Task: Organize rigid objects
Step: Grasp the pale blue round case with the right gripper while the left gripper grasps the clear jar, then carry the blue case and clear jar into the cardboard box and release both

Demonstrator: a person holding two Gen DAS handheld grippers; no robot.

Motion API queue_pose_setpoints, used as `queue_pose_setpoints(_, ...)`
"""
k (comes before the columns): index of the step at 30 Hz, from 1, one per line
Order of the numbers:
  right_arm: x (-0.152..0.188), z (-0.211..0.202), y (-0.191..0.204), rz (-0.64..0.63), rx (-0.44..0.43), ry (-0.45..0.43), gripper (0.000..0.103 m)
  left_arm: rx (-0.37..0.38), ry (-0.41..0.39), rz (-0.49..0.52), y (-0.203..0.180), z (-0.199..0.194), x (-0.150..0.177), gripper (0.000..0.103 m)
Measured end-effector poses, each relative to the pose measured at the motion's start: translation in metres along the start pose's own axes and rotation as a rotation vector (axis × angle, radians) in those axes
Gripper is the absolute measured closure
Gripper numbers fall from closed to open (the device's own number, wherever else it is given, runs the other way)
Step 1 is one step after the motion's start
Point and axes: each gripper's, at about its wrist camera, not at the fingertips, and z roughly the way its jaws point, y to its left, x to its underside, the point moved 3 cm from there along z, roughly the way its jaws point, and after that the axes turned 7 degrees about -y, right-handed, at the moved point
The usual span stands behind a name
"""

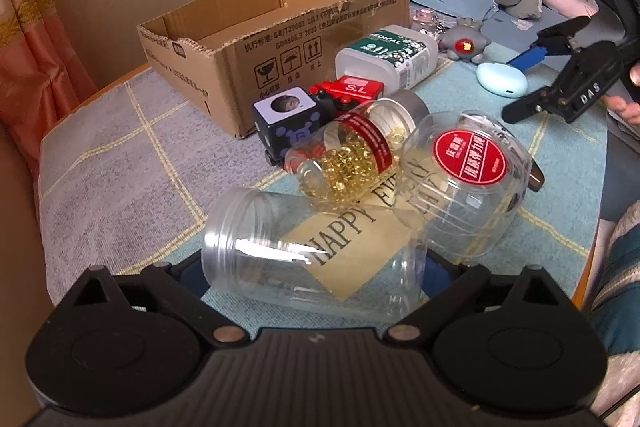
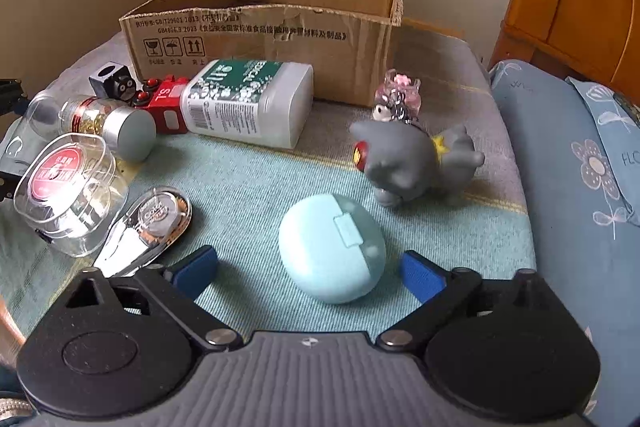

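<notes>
Jaws half-hidden behind clear jar

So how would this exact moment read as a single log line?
left tongs: open, around clear plastic jar | right tongs: open, straddling pale blue oval case | brown cardboard box: nothing seen inside

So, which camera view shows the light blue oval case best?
The right wrist view. There the light blue oval case lies whole and close between the open fingers of the right gripper, untouched, its hinge tab facing up. In the left wrist view the case is small, far off, and partly hidden behind that gripper.
</notes>
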Motion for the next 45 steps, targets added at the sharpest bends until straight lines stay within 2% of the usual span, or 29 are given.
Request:
queue_pose_setpoints(6, -0.004, 0.0, 0.0, -0.02, -0.018, -0.008, 0.023, -0.01, 0.001, -0.004, -0.001, -0.002, -0.001, 0.005)
queue_pose_setpoints(10, -0.006, -0.001, 0.001, -0.028, -0.021, -0.007, 0.041, -0.015, 0.003, -0.023, -0.001, -0.003, -0.003, 0.006)
queue_pose_setpoints(11, -0.007, -0.002, 0.001, -0.027, -0.021, -0.007, 0.042, -0.017, 0.003, -0.028, -0.001, -0.003, -0.004, 0.006)
queue_pose_setpoints(21, -0.005, -0.005, -0.002, -0.019, -0.034, 0.002, 0.043, -0.06, 0.015, -0.098, -0.004, -0.016, -0.011, 0.007)
queue_pose_setpoints(27, -0.001, -0.009, -0.001, -0.032, -0.053, 0.012, 0.043, -0.091, 0.015, -0.093, -0.01, -0.025, -0.015, 0.007)
queue_pose_setpoints(35, 0.0, -0.005, -0.002, -0.072, -0.089, -0.013, 0.034, -0.098, 0.011, -0.131, -0.012, -0.035, -0.021, 0.007)
queue_pose_setpoints(37, 0.0, -0.005, -0.002, -0.084, -0.098, -0.015, 0.036, -0.099, 0.008, -0.14, -0.013, -0.038, -0.023, 0.007)
queue_pose_setpoints(39, -0.002, -0.006, -0.001, -0.09, -0.1, -0.014, 0.044, -0.1, 0.006, -0.156, -0.013, -0.04, -0.026, 0.007)
queue_pose_setpoints(45, -0.003, -0.009, -0.001, -0.081, -0.115, 0.013, 0.044, -0.114, 0.015, -0.179, -0.019, -0.045, -0.041, 0.007)
